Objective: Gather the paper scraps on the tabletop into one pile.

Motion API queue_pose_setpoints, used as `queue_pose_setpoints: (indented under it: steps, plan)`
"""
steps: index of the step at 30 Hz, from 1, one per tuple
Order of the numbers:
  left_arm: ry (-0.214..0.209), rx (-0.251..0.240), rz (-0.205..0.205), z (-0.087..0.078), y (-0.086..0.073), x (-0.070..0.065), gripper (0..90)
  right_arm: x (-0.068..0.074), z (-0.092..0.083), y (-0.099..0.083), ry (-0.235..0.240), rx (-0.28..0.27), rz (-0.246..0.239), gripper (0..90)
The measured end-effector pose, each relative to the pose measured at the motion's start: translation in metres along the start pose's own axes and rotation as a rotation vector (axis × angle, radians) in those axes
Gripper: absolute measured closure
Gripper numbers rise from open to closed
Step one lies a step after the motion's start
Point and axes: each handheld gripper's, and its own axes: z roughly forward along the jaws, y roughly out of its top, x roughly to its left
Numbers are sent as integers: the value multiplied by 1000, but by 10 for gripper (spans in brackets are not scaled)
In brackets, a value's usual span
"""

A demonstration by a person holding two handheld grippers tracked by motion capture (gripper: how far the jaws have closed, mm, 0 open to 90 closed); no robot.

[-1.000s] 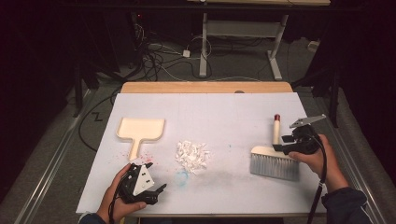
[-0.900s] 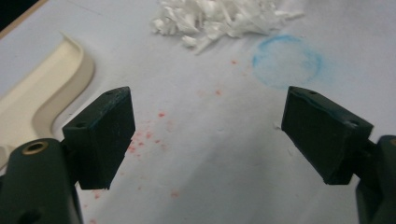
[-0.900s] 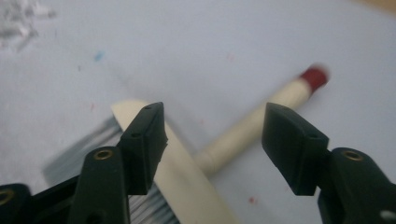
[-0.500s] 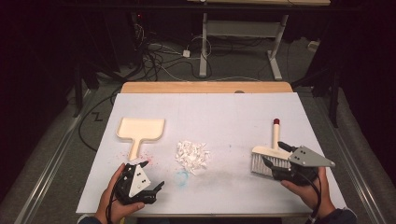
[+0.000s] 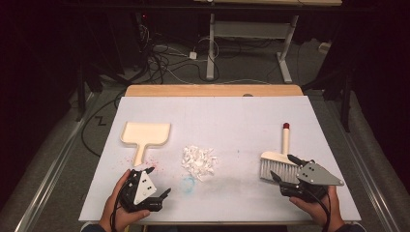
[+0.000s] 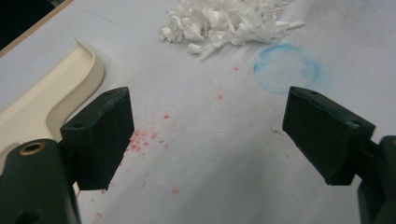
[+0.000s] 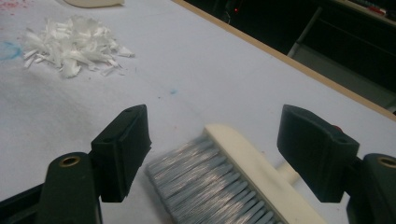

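Hand brush (image 5: 277,164) lay flat on the bench (image 5: 232,121) at its right side, bristles toward the person, red-tipped handle pointing away. Right claw (image 5: 284,168) had just been opening; jaws wide apart, straddling the bristle head, not pressing it. Likely light; bristles soft, wooden back stiff, so grip the back or handle. Left claw (image 5: 159,182) apart, empty.

A dim lab or workshop: a white-covered test table (image 5: 241,116) stands among tangled floor cables (image 5: 164,63), with a bare metal-legged workbench (image 5: 251,34) behind it in the dark.
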Motion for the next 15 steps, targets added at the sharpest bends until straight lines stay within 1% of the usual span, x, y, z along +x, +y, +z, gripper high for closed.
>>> queue_pose_setpoints:
  steps: [4, 7, 10, 11, 12, 13, 15]
  plan:
    - [7, 5, -3, 0, -1, 0, 157, 1, 2, 1, -3, 6, -7, 256]
    - [15, 6, -8, 0, -1, 0, 158, 2, 1, 2, -3, 8, -22, 248]
    - [19, 18, -5, 0, -2, 0, 158, 1, 1, 4, -20, 21, -38, 248]
    - [21, 17, -5, 0, -3, 0, 158, 0, 0, 6, -33, 24, -47, 248]
    - [20, 16, -11, 0, -3, 0, 158, 0, -1, 6, -47, 21, -43, 247]
    - [21, 16, -14, 0, -3, 1, 158, -2, -1, 6, -42, 10, -37, 247]
    - [25, 17, -15, 1, -3, 1, 158, -3, -1, 6, -41, 15, -24, 245]
